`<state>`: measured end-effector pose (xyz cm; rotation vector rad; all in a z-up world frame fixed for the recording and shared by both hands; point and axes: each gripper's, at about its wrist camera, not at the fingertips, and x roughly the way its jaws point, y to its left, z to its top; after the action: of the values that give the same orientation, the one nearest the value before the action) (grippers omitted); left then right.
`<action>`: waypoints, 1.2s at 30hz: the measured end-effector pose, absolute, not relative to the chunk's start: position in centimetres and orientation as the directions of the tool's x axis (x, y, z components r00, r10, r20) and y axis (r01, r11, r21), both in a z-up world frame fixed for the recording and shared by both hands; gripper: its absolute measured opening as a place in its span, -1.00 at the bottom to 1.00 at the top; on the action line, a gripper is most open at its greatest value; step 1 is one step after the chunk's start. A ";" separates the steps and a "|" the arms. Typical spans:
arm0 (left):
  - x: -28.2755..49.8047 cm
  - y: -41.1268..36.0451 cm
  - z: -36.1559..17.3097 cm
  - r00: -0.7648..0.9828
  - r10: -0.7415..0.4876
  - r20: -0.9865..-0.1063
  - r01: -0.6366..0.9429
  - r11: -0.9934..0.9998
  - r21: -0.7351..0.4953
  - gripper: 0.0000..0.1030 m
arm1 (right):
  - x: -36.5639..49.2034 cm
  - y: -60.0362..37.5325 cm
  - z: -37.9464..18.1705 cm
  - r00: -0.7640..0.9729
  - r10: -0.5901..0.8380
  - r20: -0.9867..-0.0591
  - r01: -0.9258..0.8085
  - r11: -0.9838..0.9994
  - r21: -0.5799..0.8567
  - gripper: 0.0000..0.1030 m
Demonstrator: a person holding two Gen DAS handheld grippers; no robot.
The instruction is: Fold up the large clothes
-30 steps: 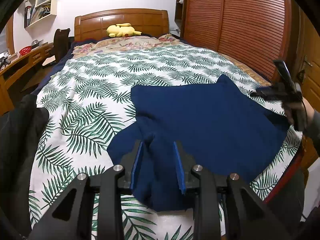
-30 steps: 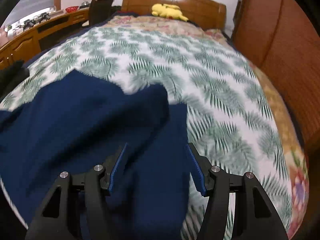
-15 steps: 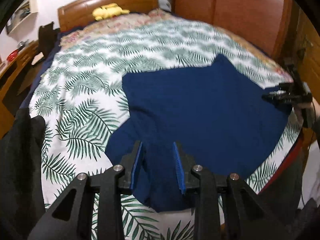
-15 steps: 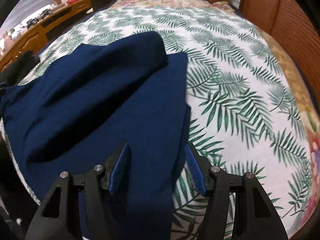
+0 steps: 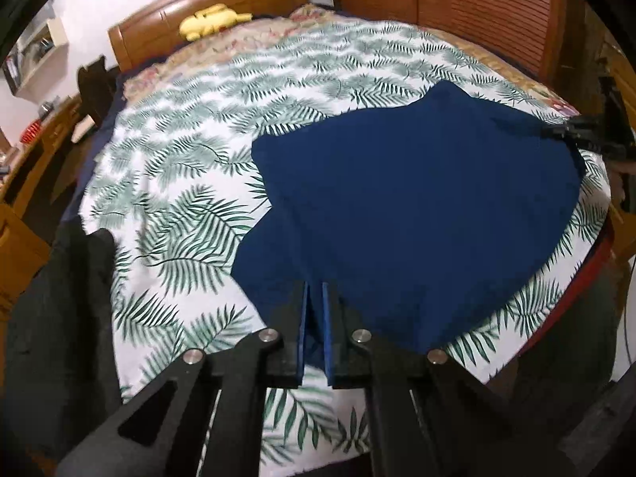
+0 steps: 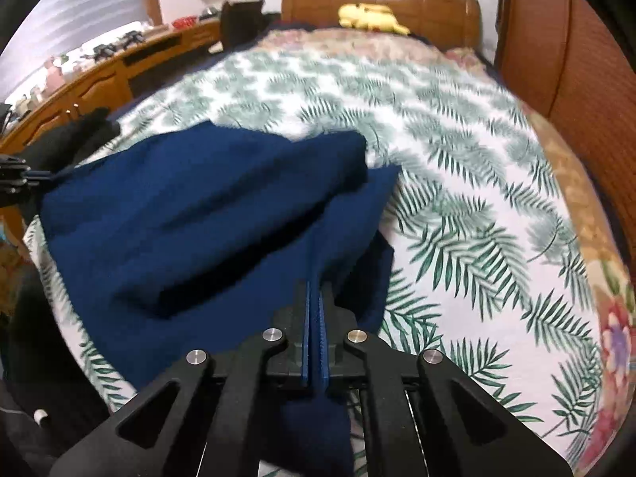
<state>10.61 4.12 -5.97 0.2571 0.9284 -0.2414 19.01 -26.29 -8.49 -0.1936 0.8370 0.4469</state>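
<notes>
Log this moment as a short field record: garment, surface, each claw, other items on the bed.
garment: navy garment, spread flat, one part folded over
surface: palm-print bedspread
left claw: just closed, shut on the garment's near edge
right claw: just closed, shut on the garment's edge
other: yellow plush toy by headboard; dark clothing at left edge

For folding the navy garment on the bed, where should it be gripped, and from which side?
Grip the navy garment at its two near corners along the edge by the foot of the bed, coming in from that side. It lies spread flat, so only edges offer a pinch. The left claw and right claw are shut on those corners.
</notes>
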 end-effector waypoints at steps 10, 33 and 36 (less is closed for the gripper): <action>-0.6 6.1 -9.1 0.678 -0.099 -0.729 0.168 0.986 0.022 -0.94 | 11.7 -27.7 -5.2 0.655 0.367 -0.660 -0.454 0.890 0.044 -0.99; 0.5 6.2 -7.9 0.702 -0.135 -0.699 0.142 0.989 -0.049 -0.67 | 13.5 -30.6 -10.2 0.613 0.258 -0.747 -0.318 0.946 0.066 0.14; 1.2 6.1 -7.8 0.703 -0.138 -0.698 0.146 0.988 -0.048 -0.66 | 17.4 -31.1 -10.3 0.606 0.228 -0.763 -0.300 0.953 0.046 0.14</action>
<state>1.20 6.12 -7.80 0.0109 0.7760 -0.1577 17.45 -31.14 -10.35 -0.0892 0.8685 0.3053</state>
